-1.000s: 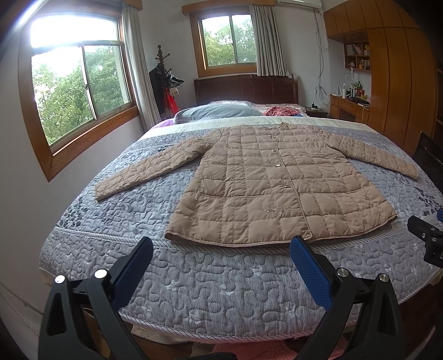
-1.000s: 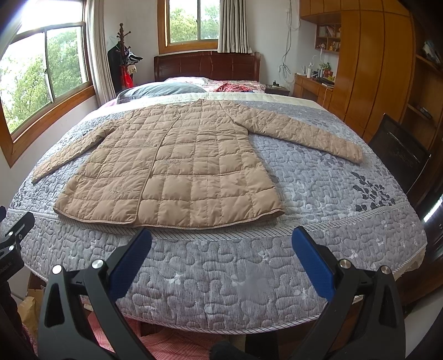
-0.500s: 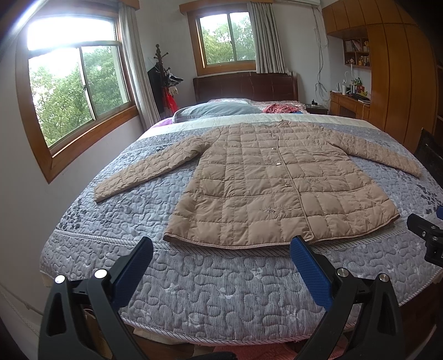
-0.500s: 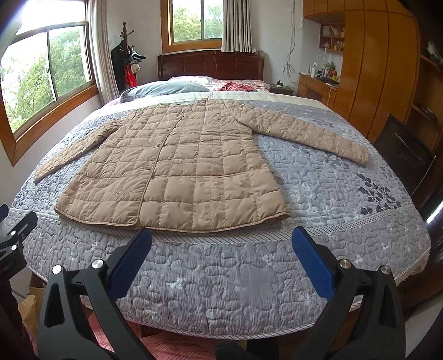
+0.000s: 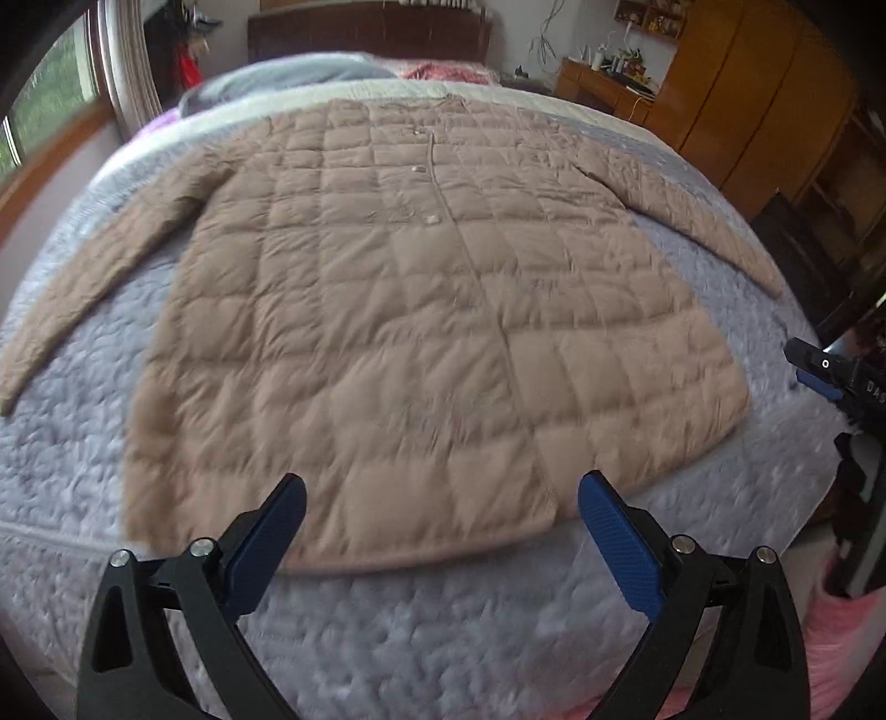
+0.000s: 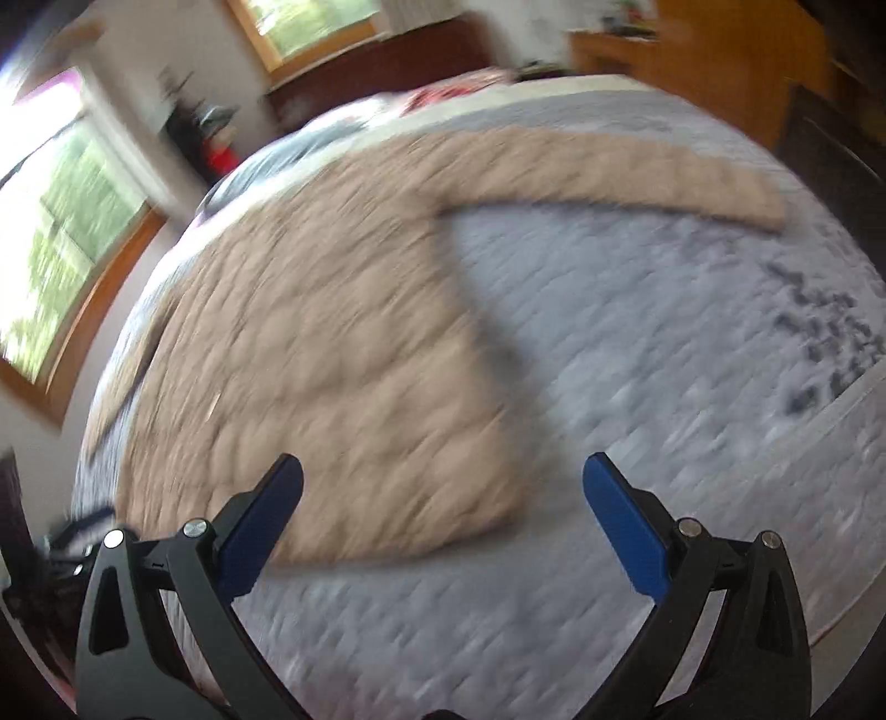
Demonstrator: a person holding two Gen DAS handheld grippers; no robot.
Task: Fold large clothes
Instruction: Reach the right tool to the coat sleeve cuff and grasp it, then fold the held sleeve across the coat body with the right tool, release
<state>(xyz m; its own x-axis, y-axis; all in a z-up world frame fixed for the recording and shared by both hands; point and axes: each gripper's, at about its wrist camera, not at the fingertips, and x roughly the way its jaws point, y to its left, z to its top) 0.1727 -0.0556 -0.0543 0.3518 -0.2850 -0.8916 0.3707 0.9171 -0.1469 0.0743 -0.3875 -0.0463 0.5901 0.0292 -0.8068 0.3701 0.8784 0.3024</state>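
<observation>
Bedroom scene: a wide bed (image 5: 83, 443) under a grey quilted bedspread fills both wrist views, backed by a dark wooden headboard (image 5: 365, 33), with a wooden wardrobe (image 5: 736, 94) along the right wall and a window (image 6: 61, 238) on the left. Spread flat across the bedspread lies a tan quilted coat (image 5: 410, 310), front up, both sleeves stretched outward and its hem nearest the foot of the bed. The left gripper (image 5: 440, 507) hovers over the hem, blue-padded fingers (image 5: 614, 548) spread wide and holding nothing. The right gripper (image 6: 443, 490) hangs over the coat's lower right corner, its fingers (image 6: 260, 523) likewise spread and empty; that view is tilted and heavily blurred.
</observation>
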